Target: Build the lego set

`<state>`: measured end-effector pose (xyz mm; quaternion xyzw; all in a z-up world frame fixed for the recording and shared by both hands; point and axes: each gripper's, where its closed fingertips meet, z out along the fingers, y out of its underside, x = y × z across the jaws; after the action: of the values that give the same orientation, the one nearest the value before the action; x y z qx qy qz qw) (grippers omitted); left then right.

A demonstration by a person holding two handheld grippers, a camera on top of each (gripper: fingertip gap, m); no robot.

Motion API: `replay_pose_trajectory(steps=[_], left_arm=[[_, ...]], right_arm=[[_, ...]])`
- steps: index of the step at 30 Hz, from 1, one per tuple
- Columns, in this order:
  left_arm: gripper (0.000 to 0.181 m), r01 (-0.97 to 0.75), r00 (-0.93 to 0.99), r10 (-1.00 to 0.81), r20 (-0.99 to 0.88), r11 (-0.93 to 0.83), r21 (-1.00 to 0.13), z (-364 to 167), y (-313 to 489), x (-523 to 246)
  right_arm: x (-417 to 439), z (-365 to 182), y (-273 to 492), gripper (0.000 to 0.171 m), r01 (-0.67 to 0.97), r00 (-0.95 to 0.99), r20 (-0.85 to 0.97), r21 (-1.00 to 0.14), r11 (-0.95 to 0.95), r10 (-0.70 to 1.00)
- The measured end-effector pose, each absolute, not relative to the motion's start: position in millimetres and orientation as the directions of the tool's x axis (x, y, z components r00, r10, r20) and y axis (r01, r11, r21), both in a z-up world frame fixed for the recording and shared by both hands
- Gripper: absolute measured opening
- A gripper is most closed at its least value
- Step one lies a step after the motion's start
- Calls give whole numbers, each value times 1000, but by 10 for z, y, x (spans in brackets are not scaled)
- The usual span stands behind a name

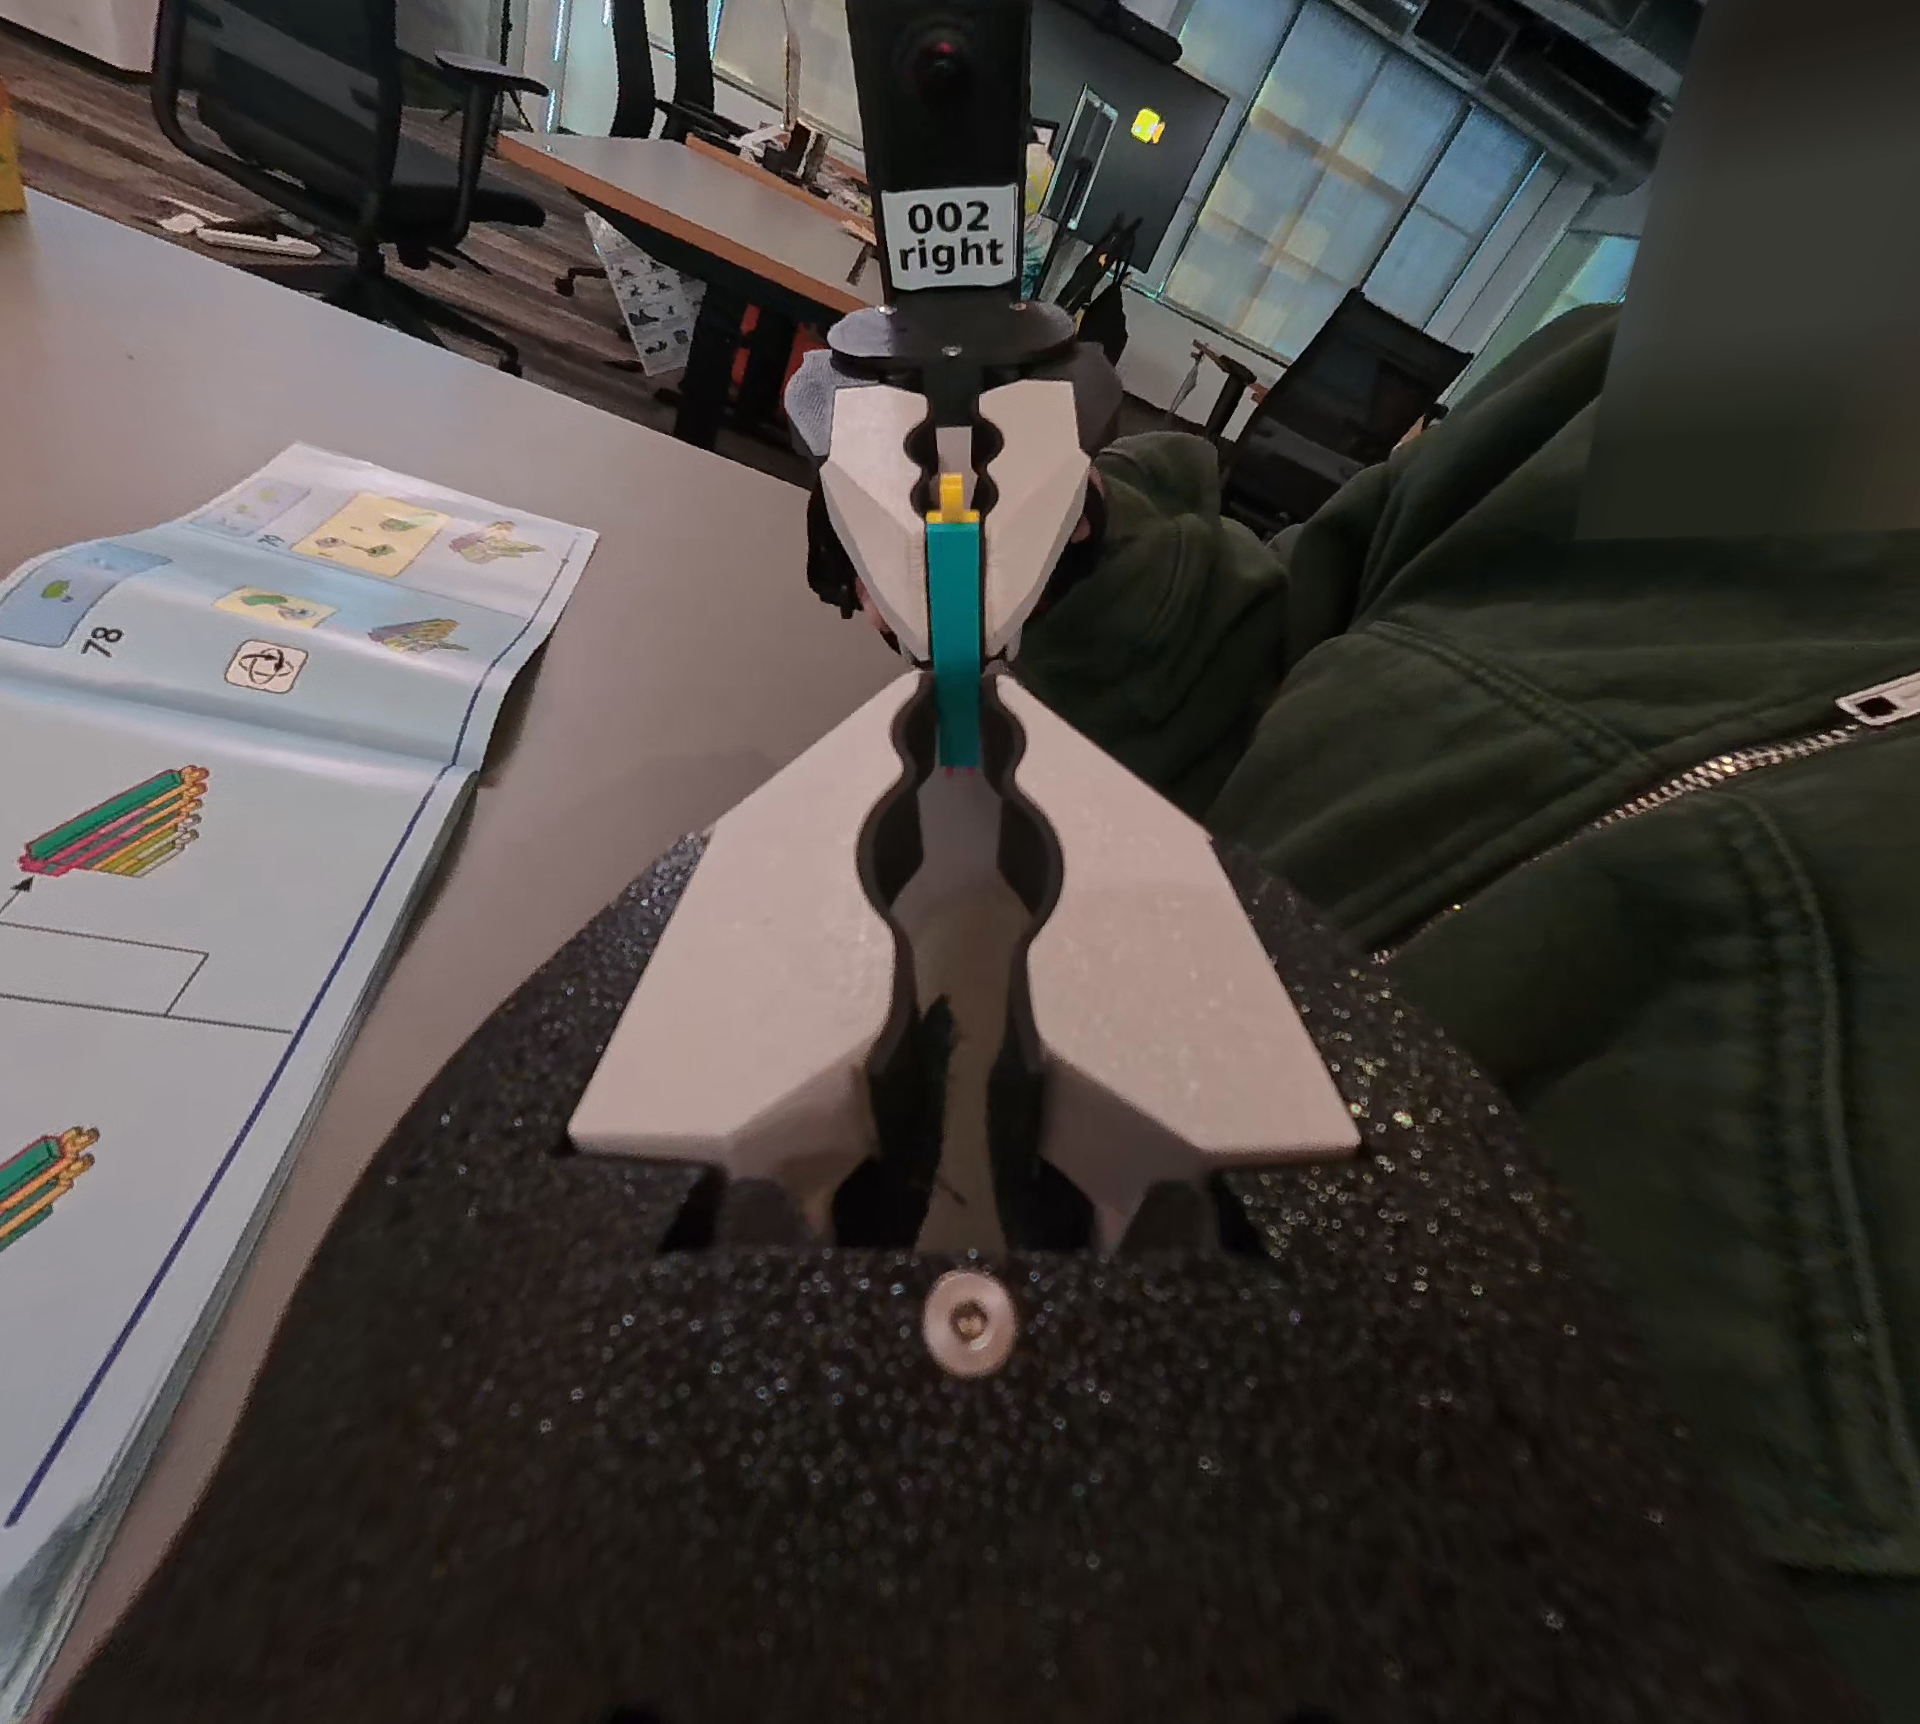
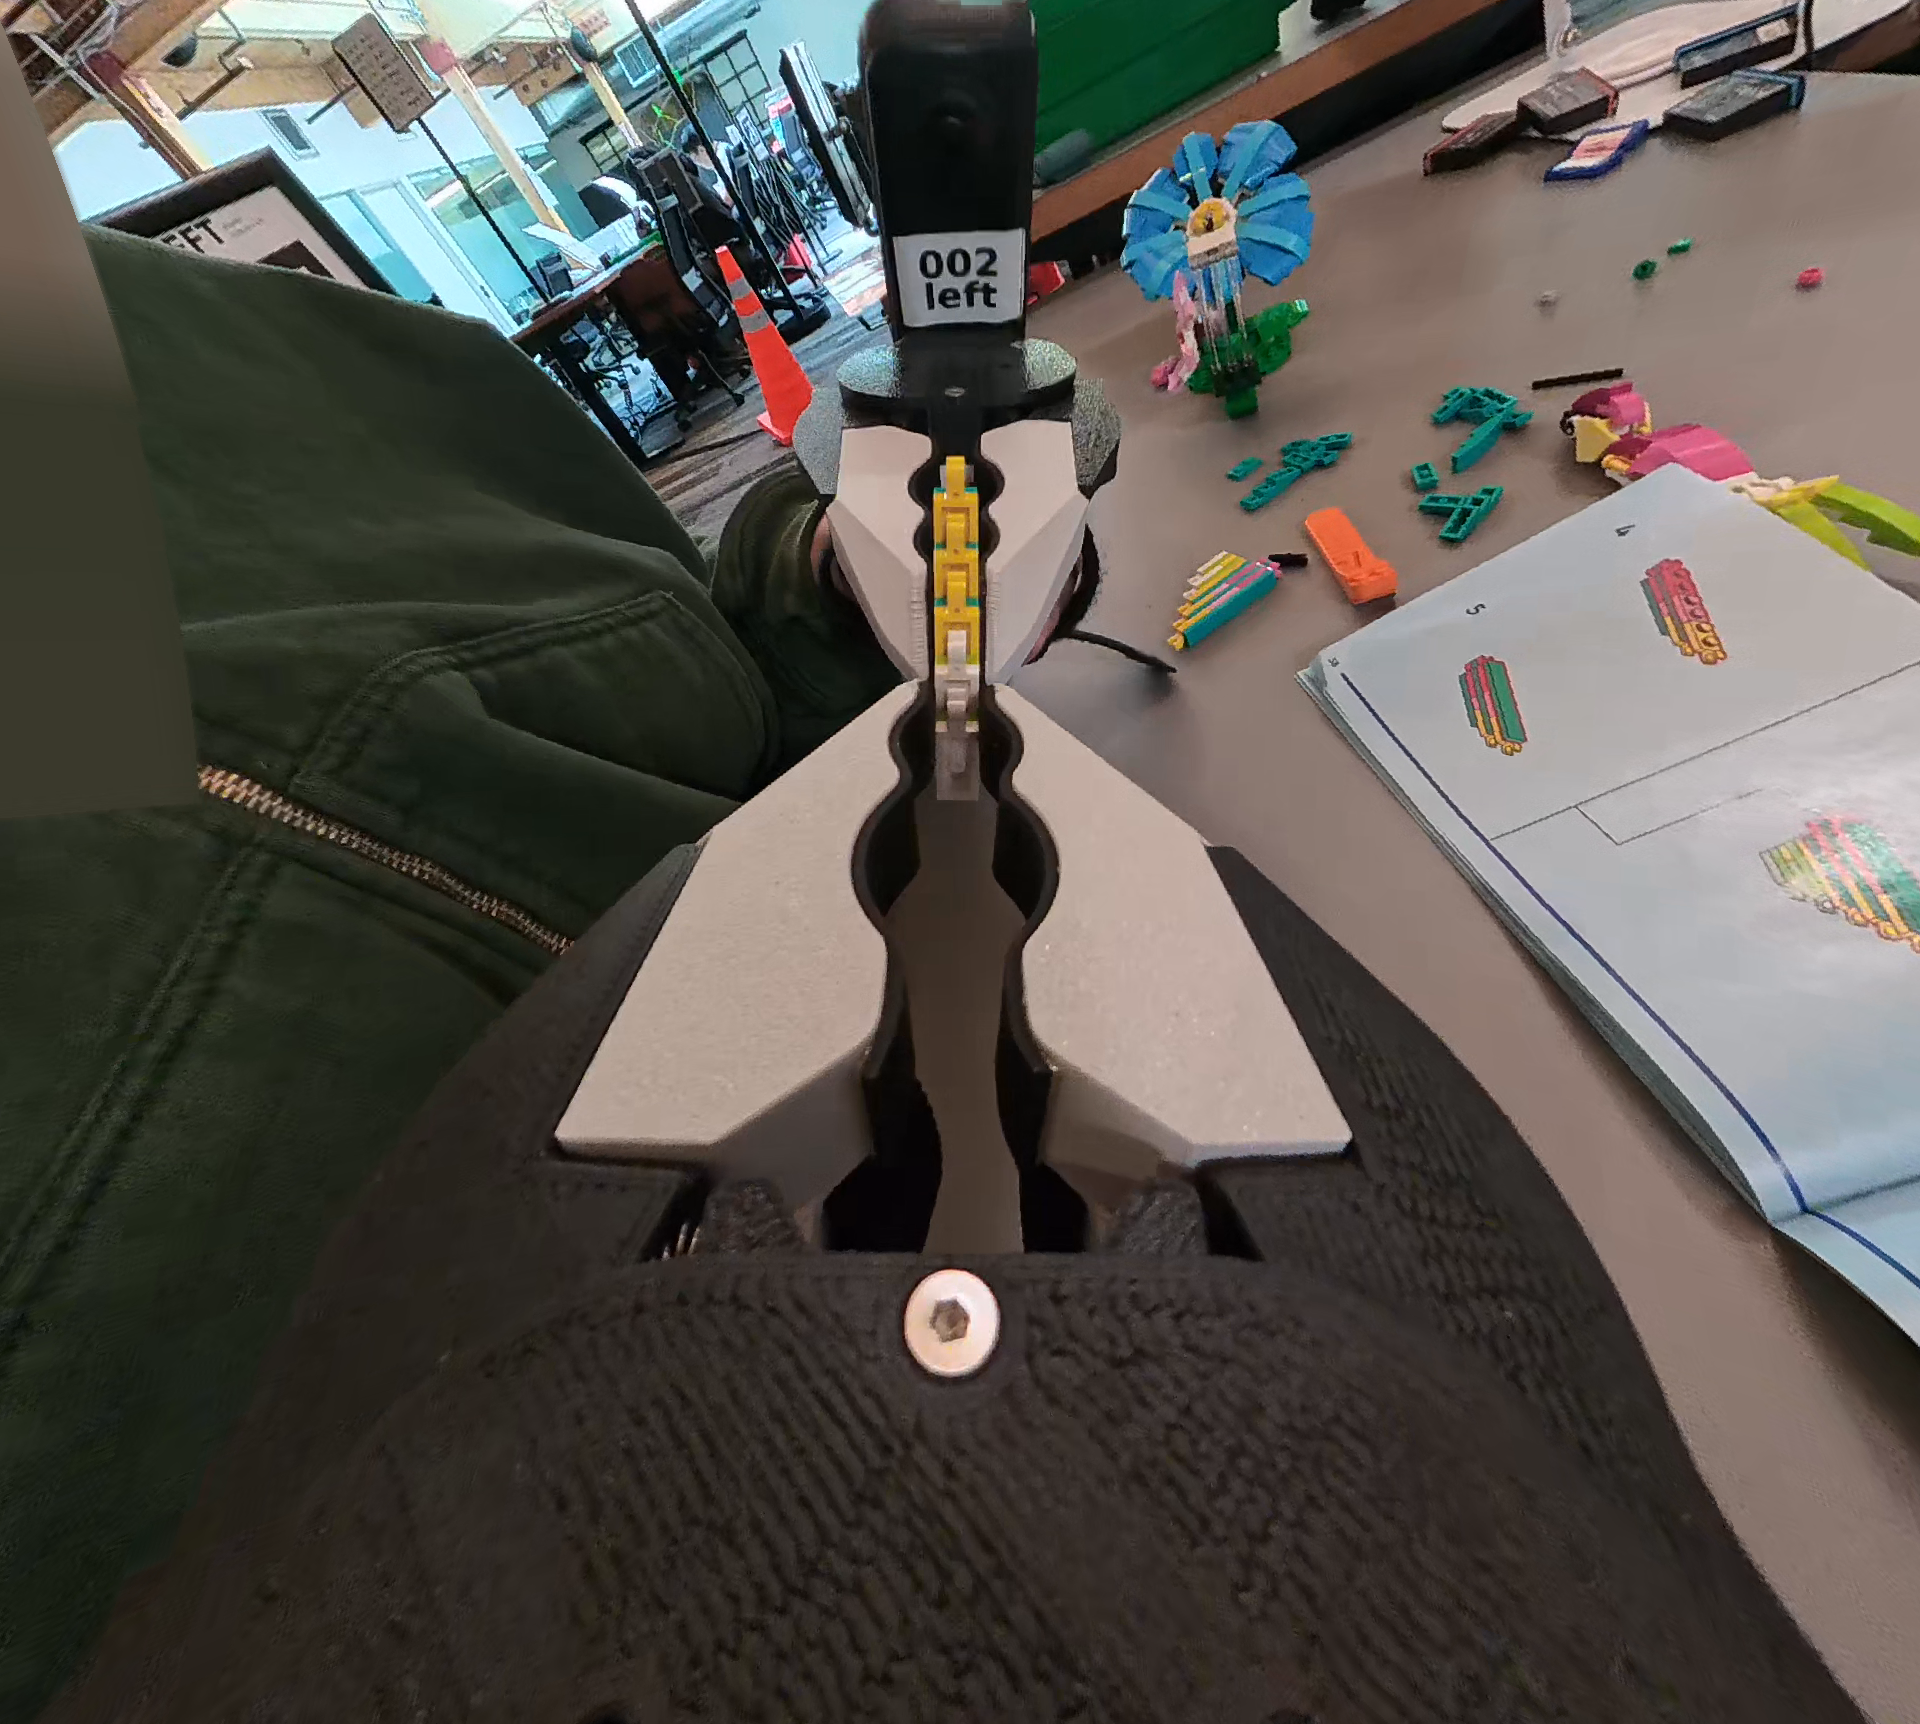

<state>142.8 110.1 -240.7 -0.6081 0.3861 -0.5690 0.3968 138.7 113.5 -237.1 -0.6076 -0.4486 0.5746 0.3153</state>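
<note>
White printed label point(image 1: 951, 238) on the camera point(image 1: 940, 64) above the right hand-held gripper point(image 1: 954, 651); numbered instruction booklet point(image 1: 208, 791) to its left.

The left gripper point(image 1: 956, 687) and right gripper point(image 2: 956, 687) point straight at each other, tips almost touching, held off the tabletop's near edge before the person's chest. Both have their jaws drawn in, pinching one thin piece; dark green sleeves point(image 1: 1164, 573) reach behind them

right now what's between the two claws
A thin lego strip bridges them, each claw shut on one end. The left wrist view shows its teal face, the right wrist view its yellow and white edge. Nothing else lies between.
</note>
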Motion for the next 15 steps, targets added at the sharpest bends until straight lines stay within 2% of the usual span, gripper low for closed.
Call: replay_pose_trajectory(steps=[15], left_arm=[[5,-81,74,-918,389,-394,-915,-2492,1096,1451]], right_arm=[[1386,-2442,1129,7,198,-24,-407,-897,-395,913]])
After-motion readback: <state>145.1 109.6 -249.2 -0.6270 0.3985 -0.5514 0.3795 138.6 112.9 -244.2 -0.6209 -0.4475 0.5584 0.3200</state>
